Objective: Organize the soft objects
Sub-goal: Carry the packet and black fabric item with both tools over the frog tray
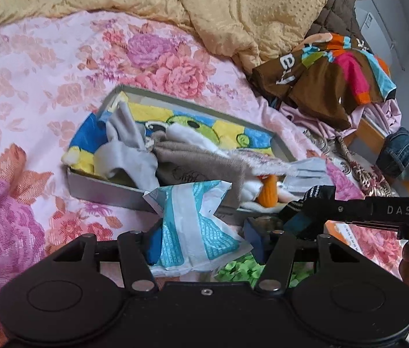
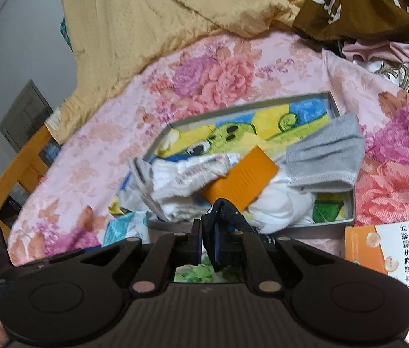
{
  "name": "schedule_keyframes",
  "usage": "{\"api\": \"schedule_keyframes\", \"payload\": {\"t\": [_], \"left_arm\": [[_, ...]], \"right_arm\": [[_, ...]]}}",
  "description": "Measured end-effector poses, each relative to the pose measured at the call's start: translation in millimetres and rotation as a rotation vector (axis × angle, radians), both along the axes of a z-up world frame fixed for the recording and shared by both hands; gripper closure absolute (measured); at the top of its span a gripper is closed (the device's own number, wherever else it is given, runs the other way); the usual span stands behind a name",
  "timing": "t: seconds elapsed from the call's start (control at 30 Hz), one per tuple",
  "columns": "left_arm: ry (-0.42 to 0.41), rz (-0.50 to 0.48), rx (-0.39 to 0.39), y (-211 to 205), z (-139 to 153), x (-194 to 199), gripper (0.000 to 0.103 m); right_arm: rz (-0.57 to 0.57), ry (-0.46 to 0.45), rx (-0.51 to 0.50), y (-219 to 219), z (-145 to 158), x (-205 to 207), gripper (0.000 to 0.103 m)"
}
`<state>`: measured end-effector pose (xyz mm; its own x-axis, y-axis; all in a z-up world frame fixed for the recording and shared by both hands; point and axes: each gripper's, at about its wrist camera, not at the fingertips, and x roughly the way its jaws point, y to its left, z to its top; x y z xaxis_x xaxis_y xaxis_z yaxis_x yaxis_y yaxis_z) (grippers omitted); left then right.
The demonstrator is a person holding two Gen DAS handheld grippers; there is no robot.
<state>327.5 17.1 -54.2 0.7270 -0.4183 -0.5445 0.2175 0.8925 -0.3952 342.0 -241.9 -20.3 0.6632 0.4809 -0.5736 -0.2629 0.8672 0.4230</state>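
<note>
The gray box (image 2: 332,232) on the bed already holds socks; the right gripper (image 2: 219,240) pinches a dark sock (image 2: 224,217), the left gripper (image 1: 204,240) a sealed packet (image 1: 193,226), both still unboxed.

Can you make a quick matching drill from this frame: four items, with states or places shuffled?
Items:
1. left gripper
2. right gripper
3. grey mask
4. orange booklet

States:
A. draped over the box's rim
B. lying on the floral sheet outside the box
C. shut on the dark sock
D. closed on the white-and-teal packet

Pairs: 1-D, 2-C, 3-A, 4-B
</note>
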Motion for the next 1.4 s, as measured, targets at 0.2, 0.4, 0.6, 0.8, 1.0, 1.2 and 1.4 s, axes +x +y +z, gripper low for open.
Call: {"api": "schedule_keyframes", "payload": {"t": [0.2,0.4,0.6,0.8,1.0,1.2,1.4], "left_arm": [[-0.050,0.029,-0.037,0.1,16.6,-10.0,0.044],[-0.081,0.044,-0.042,-5.6,36.0,-10.2,0.044],[-0.140,0.030,-0.013,-26.1,64.5,4.4,0.044],[-0.149,0.024,0.009,-54.4,76.6,47.3,0.044],[-0.101,0.024,0.058,-77.4,69.3,90.8,0.044],[-0.012,0.025,0.149,-95.1,56.6,124.5,0.044],[0.025,0.042,0.204,-106.7,45.7,142.0,0.044]], "right_arm": [[-0.011,-0.065,0.057,-8.1,15.2,-4.1,0.095],[-0.054,-0.148,0.068,-15.7,24.5,-0.2,0.094],[-0.086,-0.268,0.042,-20.2,38.0,9.3,0.095],[-0.129,-0.310,0.068,-36.3,41.4,31.5,0.095],[-0.161,-0.284,0.103,-51.3,33.1,60.0,0.094],[-0.162,-0.236,0.103,-57.7,20.3,79.0,0.094],[-0.159,-0.194,0.081,-59.3,5.8,91.1,0.094]]}}
